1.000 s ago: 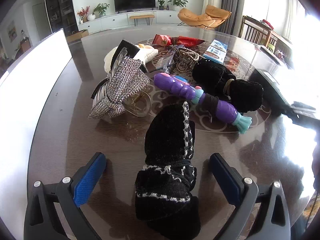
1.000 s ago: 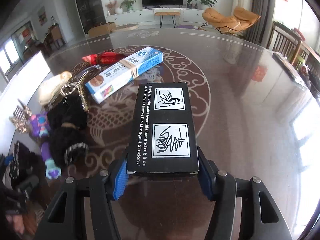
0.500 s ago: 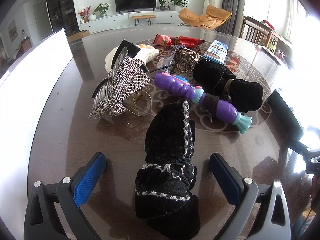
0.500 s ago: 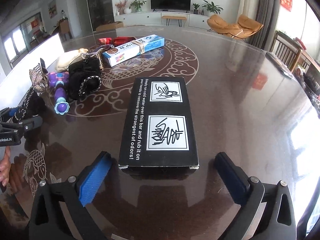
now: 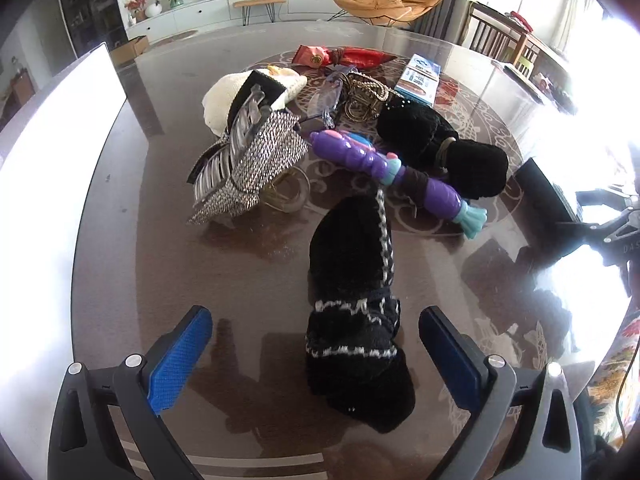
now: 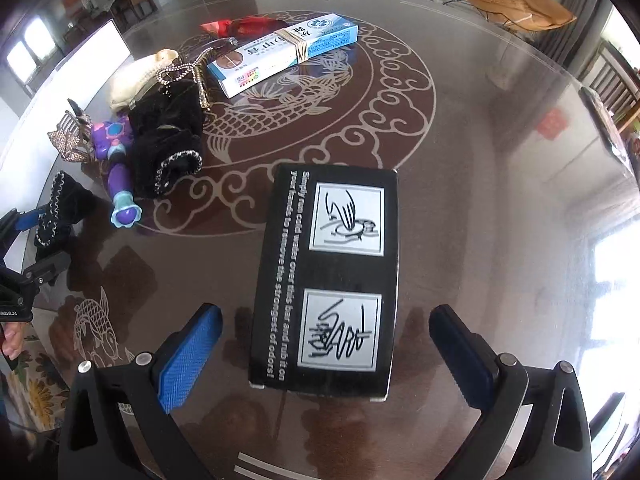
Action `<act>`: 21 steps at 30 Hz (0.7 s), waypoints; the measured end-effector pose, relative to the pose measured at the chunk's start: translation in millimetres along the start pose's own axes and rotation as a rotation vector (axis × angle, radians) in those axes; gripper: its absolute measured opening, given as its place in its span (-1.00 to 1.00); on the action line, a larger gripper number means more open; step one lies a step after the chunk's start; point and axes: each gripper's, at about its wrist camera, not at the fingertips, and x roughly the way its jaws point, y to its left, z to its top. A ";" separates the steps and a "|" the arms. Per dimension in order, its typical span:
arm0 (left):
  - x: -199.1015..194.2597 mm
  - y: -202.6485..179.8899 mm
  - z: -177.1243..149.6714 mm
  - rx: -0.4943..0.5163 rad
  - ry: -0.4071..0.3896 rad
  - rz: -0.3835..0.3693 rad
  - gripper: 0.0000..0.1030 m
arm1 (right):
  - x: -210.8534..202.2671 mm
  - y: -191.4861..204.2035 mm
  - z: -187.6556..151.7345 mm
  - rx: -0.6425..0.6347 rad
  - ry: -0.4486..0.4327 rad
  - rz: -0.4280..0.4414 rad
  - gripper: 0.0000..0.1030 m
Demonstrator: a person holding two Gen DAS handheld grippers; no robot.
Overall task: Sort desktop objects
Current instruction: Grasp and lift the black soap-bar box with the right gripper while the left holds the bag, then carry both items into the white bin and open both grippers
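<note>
My left gripper (image 5: 316,344) is open, its blue pads on either side of a black knitted item with white trim (image 5: 352,296) that lies on the table. My right gripper (image 6: 326,344) is open around the near end of a black printed box (image 6: 332,272), which lies flat on the table and touches neither pad. The box also shows at the right edge of the left wrist view (image 5: 540,196). A purple toy (image 5: 392,172), a second black knit (image 5: 440,148) and a rhinestone hair clip (image 5: 256,160) lie beyond the left gripper.
A blue and white carton (image 6: 284,52) with a rubber band, a red wrapper (image 6: 244,26), a cream knit (image 5: 240,96) and a gold chain (image 5: 364,92) lie further back on the dark round table (image 6: 480,160). A white board (image 5: 48,160) stands at the left.
My right gripper has let go of the black box, set it flat on the table and opened wide. The left gripper has stayed open over the black knit.
</note>
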 end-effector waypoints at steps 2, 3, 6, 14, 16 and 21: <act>4.5 -7.1 4.6 0.005 0.006 0.048 0.83 | 6.0 3.0 9.8 -0.012 0.052 0.022 0.75; 5.9 -9.1 5.3 0.002 0.005 0.066 0.04 | 7.5 3.8 11.6 -0.012 0.074 0.003 0.42; -3.9 -6.9 3.1 -0.032 -0.017 0.014 -0.34 | -7.0 3.9 10.7 -0.010 0.068 -0.010 0.15; -98.9 31.6 -23.2 -0.155 -0.167 -0.134 -0.34 | -82.1 33.6 -3.1 0.000 -0.049 0.128 0.14; -132.4 57.8 -25.7 -0.204 -0.226 -0.135 -0.34 | -100.8 63.1 6.6 -0.024 -0.088 0.190 0.15; -199.2 154.2 -39.5 -0.343 -0.318 -0.020 -0.34 | -130.8 180.8 53.4 -0.152 -0.190 0.359 0.14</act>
